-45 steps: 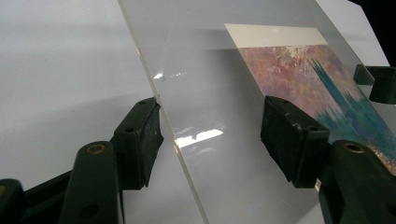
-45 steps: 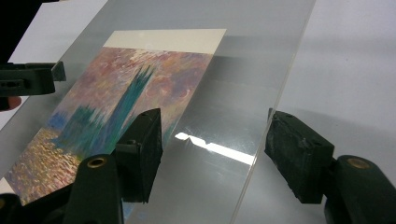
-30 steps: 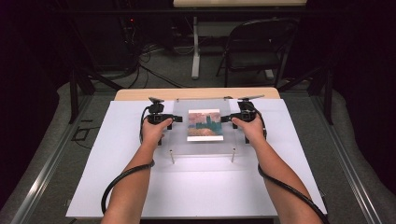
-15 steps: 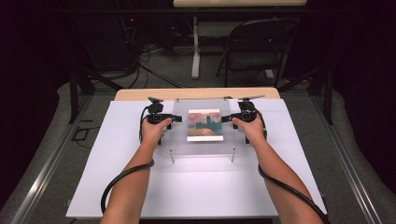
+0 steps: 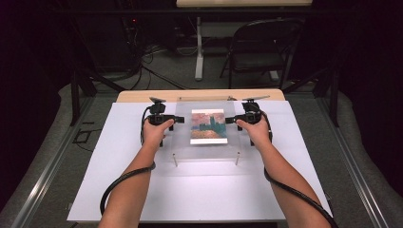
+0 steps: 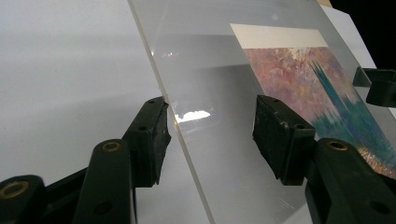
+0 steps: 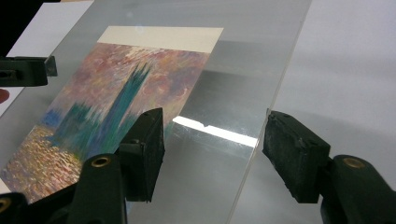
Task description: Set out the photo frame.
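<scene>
The left claw (image 5: 179,119) sits at the left edge of a clear sheet (image 5: 206,145). Its jaws have just been closing, with the sheet's edge between them, but the pads do not press on it yet. The sheet stands on small legs above the white surface (image 5: 199,190). A picture (image 5: 207,126) lies in the middle of the sheet. The right claw (image 5: 230,120) is at the sheet's right edge. Its jaws stand apart, one on each side of the edge, not squeezing.
</scene>
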A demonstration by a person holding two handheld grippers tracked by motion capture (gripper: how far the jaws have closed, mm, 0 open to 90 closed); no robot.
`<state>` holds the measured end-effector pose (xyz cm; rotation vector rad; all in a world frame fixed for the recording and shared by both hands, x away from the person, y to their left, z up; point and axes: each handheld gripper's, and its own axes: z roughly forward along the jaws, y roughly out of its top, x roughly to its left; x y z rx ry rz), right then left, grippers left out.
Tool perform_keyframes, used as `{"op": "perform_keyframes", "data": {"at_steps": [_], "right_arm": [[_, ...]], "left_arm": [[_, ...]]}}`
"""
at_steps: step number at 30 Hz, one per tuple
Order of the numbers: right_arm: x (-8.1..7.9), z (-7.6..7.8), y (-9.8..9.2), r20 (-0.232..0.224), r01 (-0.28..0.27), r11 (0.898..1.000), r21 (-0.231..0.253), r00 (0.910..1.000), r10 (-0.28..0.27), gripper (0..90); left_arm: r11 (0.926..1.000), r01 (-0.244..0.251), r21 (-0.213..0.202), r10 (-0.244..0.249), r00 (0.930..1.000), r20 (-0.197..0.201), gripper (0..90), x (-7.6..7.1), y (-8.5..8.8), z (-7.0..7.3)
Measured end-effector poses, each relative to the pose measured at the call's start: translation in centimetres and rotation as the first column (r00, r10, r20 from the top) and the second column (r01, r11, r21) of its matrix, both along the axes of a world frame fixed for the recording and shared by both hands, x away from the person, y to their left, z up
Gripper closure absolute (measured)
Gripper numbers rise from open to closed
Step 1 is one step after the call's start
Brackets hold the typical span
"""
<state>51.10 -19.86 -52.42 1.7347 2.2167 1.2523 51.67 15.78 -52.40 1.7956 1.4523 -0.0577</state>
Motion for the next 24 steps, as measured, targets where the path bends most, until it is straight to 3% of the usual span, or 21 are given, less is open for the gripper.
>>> {"op": "perform_keyframes", "data": {"at_steps": [24], "right_arm": [[-1.8,3.5,0.0,0.07,-0.06,0.995,-0.084,0.9953,0.066,42.4]], "left_arm": [[0.9971,0.045,0.061,-0.048,0.997,0.06,51.2,-1.6,0.0,3.6]]}}
